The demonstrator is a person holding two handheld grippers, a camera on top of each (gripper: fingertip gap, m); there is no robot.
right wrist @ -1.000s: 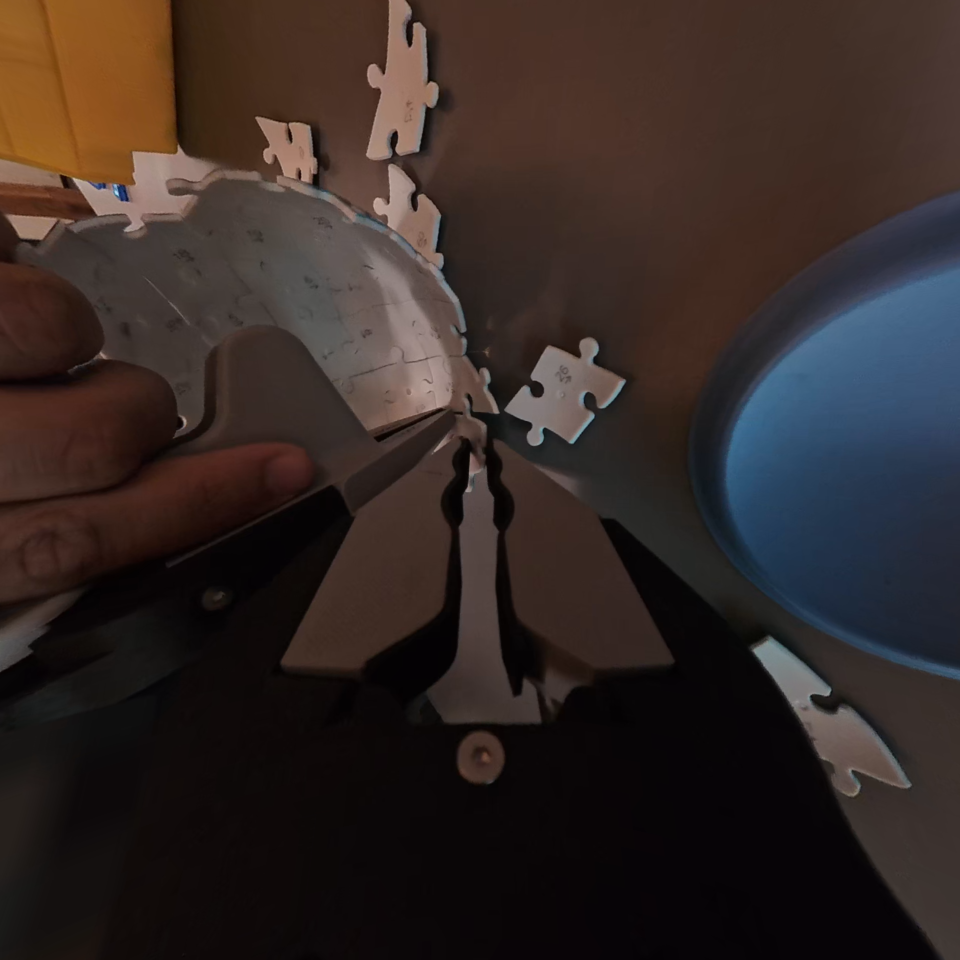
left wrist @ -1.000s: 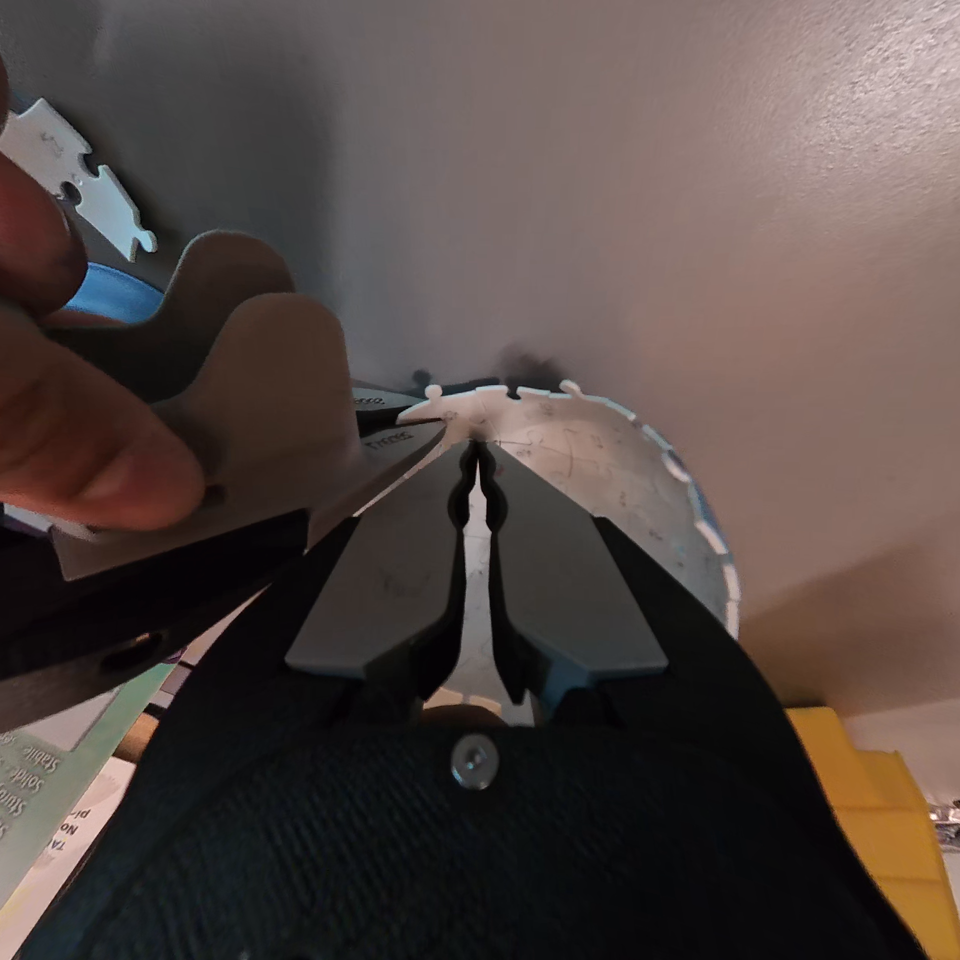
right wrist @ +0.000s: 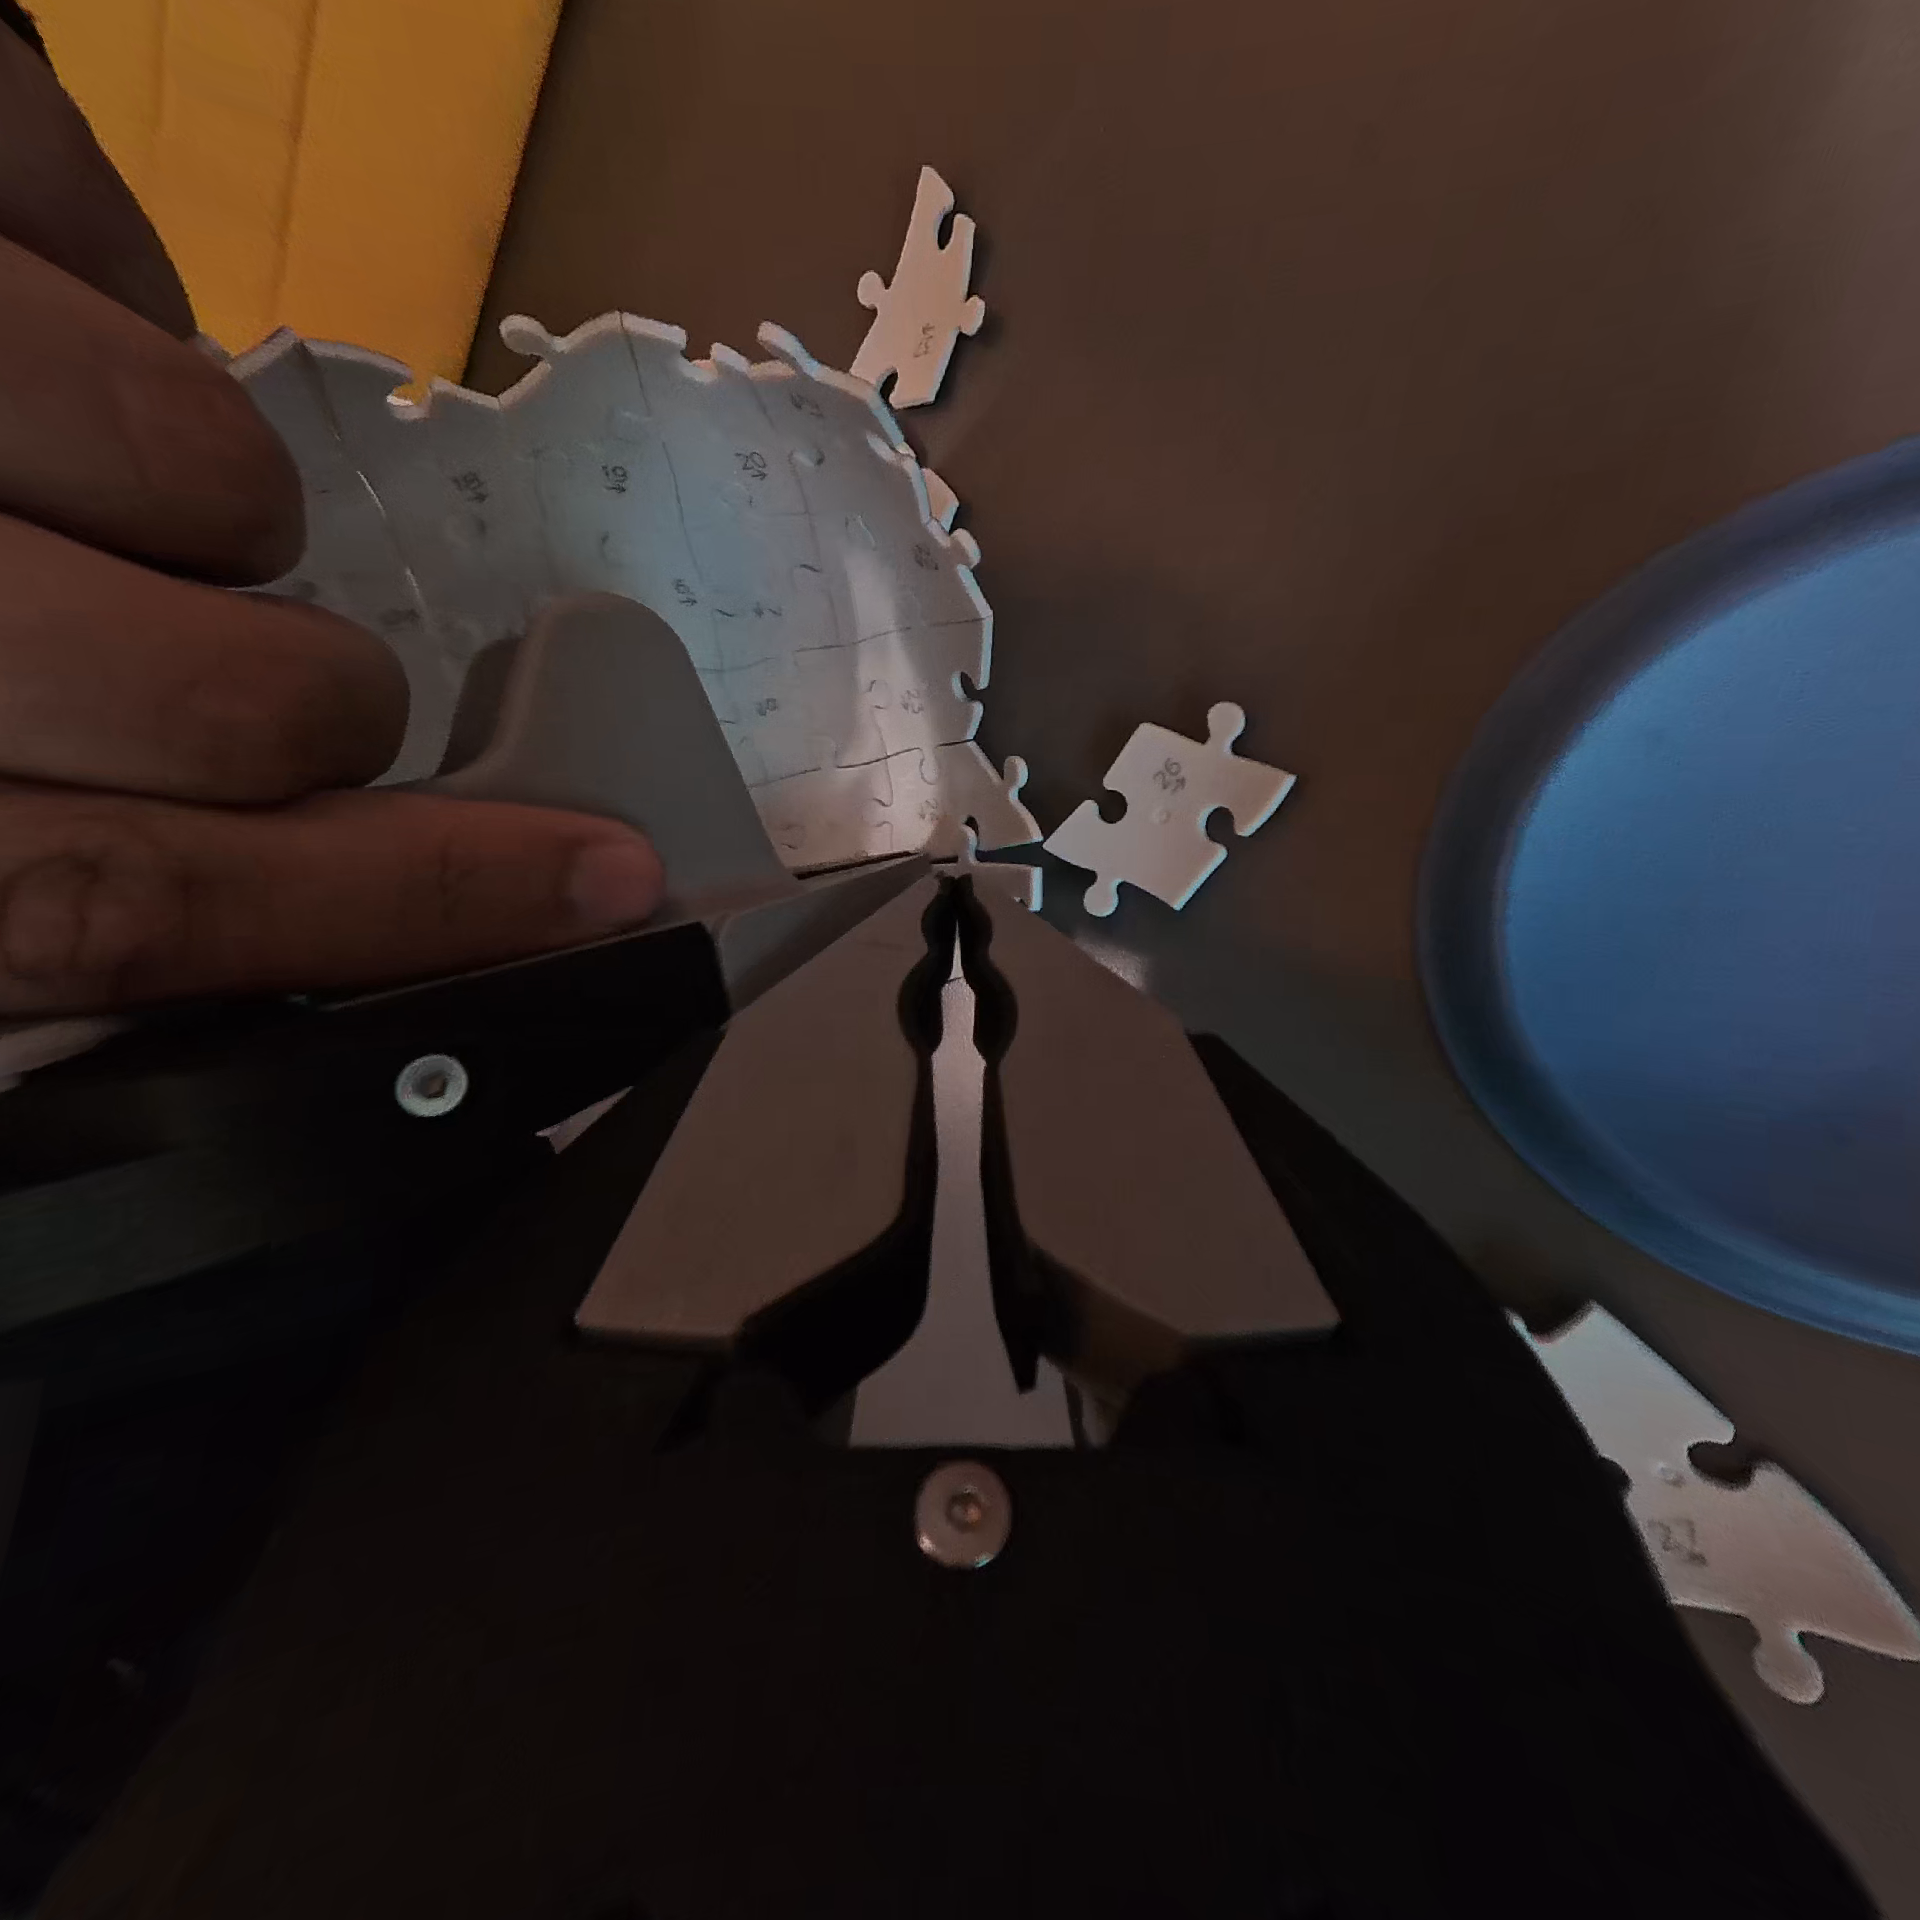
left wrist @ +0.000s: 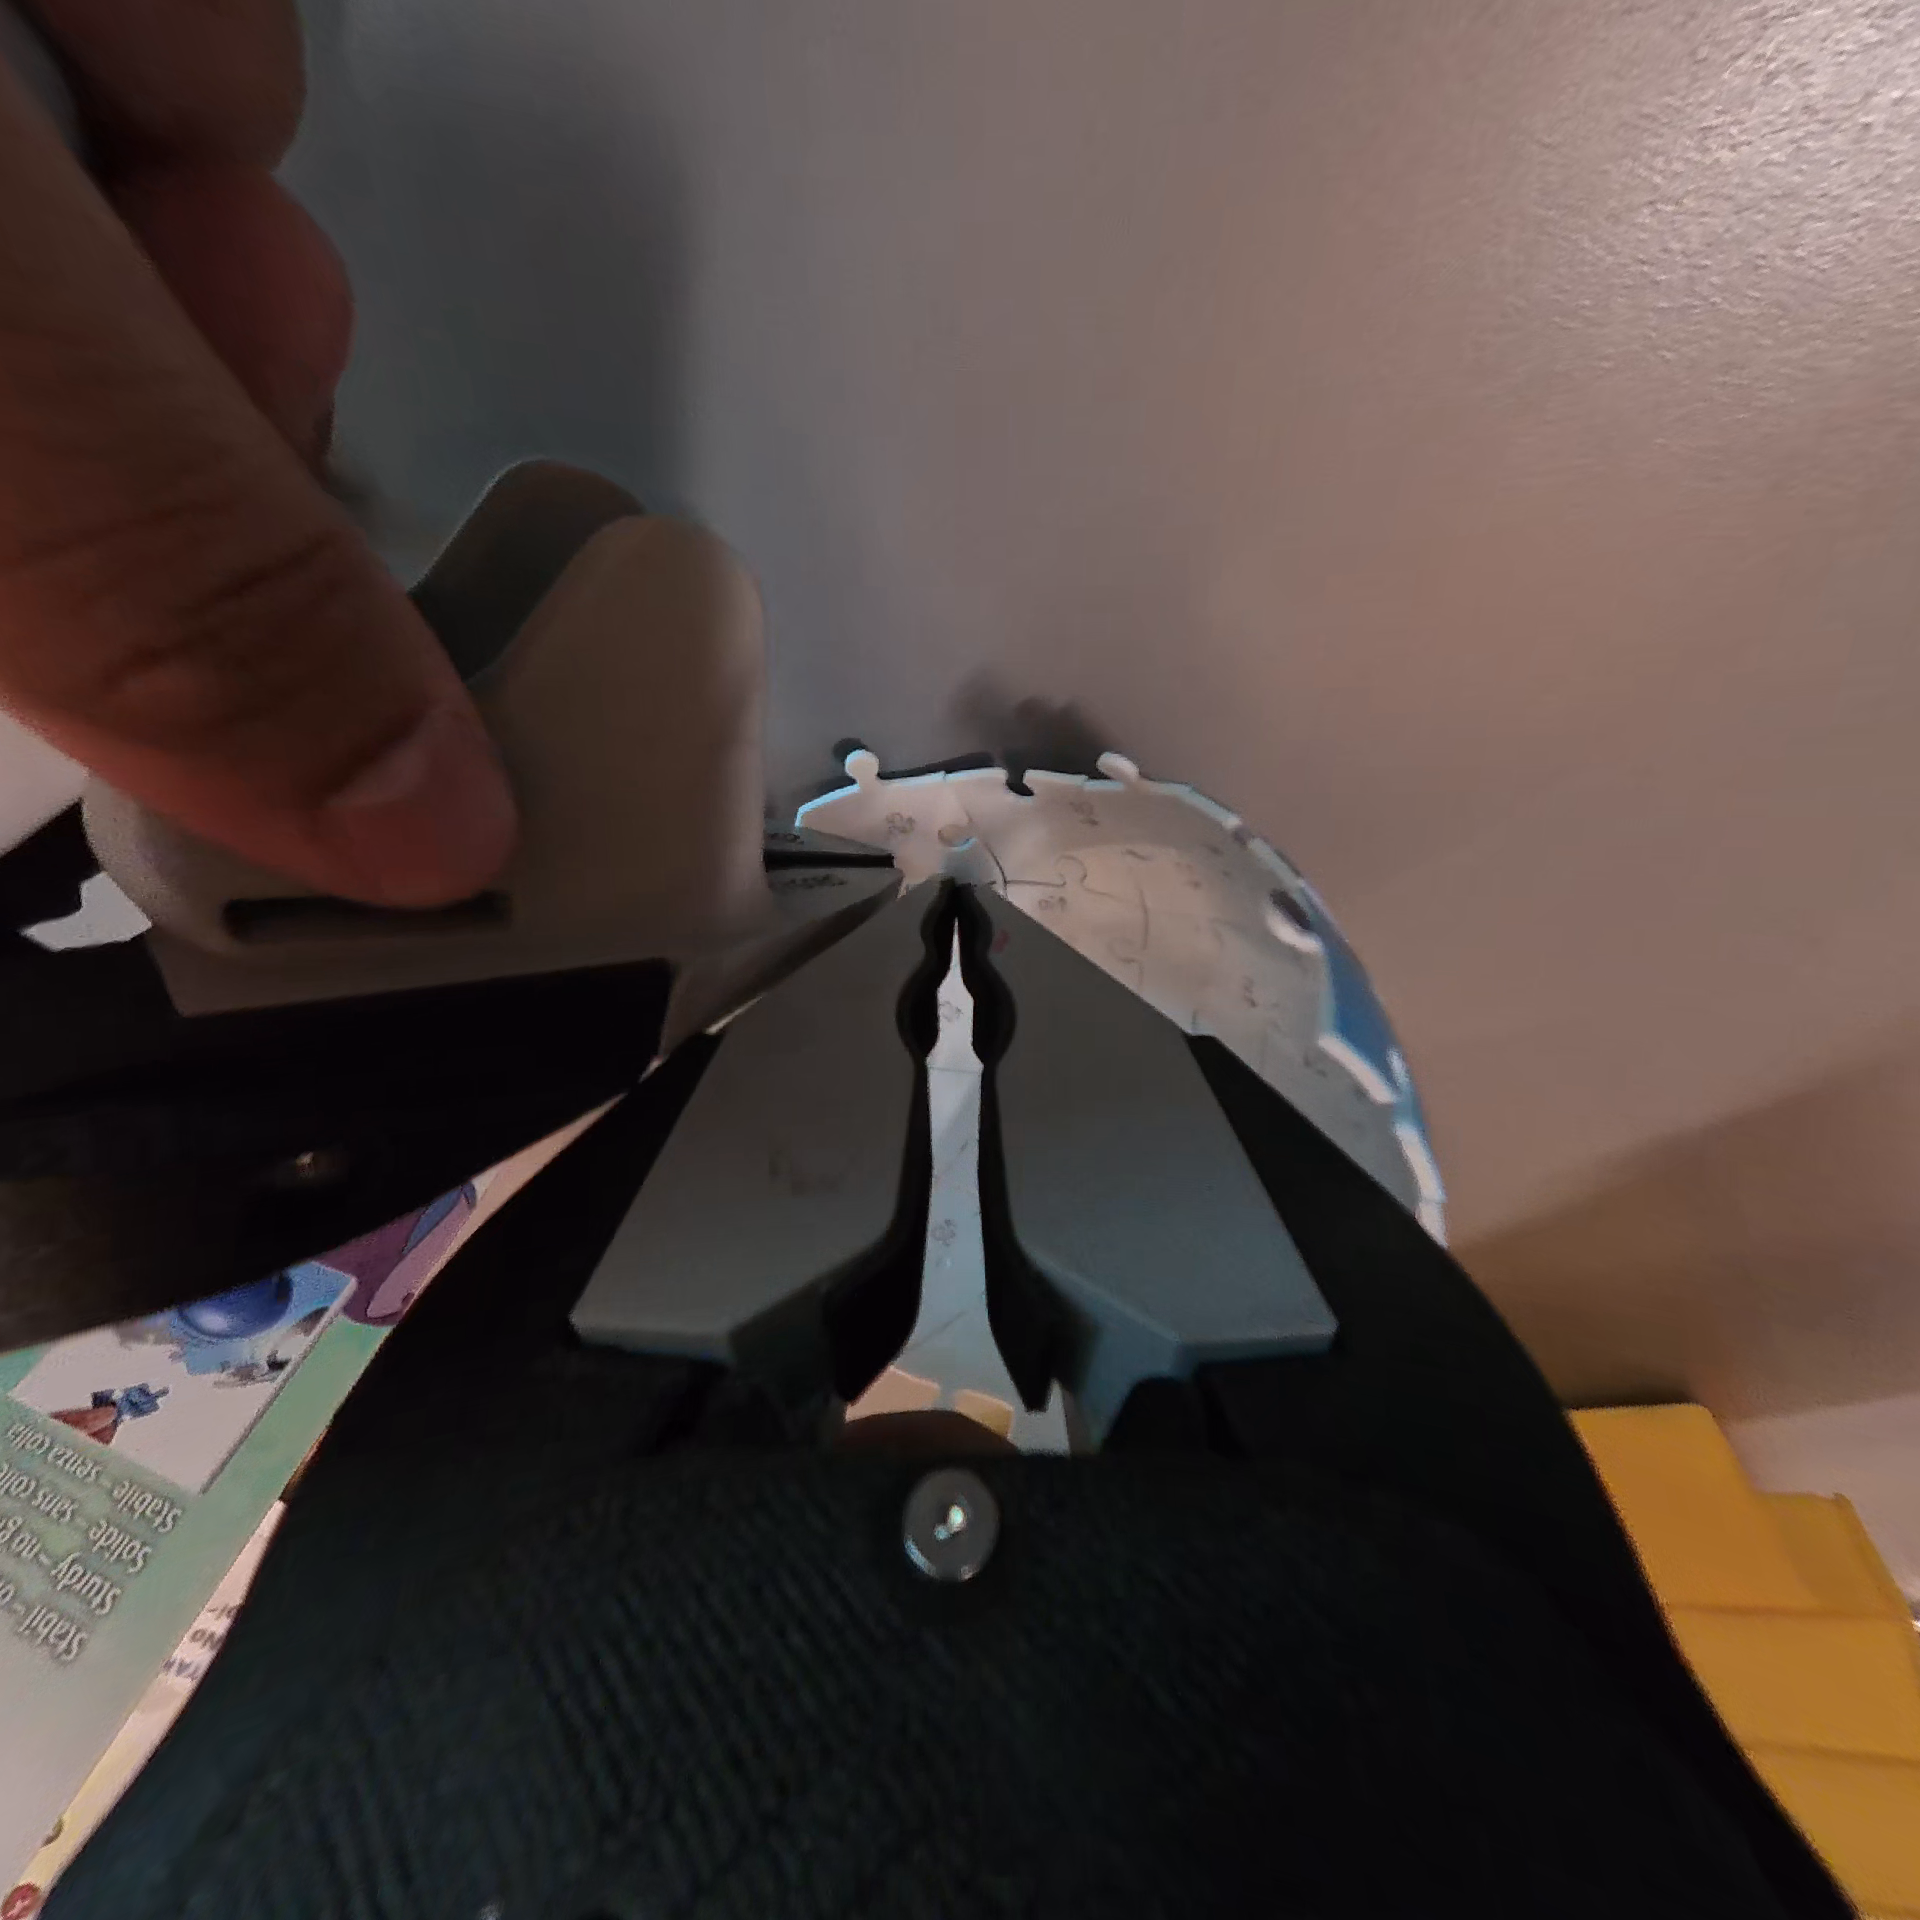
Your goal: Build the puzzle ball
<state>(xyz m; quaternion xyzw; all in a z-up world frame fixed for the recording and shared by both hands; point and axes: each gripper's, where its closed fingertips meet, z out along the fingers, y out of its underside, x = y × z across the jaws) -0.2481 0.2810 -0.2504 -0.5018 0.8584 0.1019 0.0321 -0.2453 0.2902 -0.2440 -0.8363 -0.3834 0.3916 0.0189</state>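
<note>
The partly built puzzle ball point(left wrist: 1143, 914) is a curved white shell of joined pieces with a blue outer face; it also shows in the right wrist view point(right wrist: 727, 582). My left gripper point(left wrist: 951, 896) is shut on the shell's rim. My right gripper point(right wrist: 956, 896) is shut on a white puzzle piece point(right wrist: 1003, 821) at the shell's lower edge, and a white strip shows between its fingers. The two gripper tips meet at nearly the same spot. In each view the other gripper comes in from the left, with a person's hand point(right wrist: 260, 831) on it.
Loose white pieces lie on the brown table: one beside the shell point(right wrist: 1169, 805), one farther off point(right wrist: 925, 301), one at the lower right point(right wrist: 1714, 1507). A blue round dish point(right wrist: 1714, 935) is at the right. A yellow box point(left wrist: 1745, 1558) and a printed leaflet point(left wrist: 156, 1455) lie nearby. The tips of both grippers are at nearly the same place. The blue round dish point(right wrist: 1714, 935) sits 10 cm or so from the ends of my right fingers.
Both grippers stay shut at the shell's edge. The shell has turned a little in the right wrist view, and the hand with the other gripper sits higher and closer in the left wrist view.
</note>
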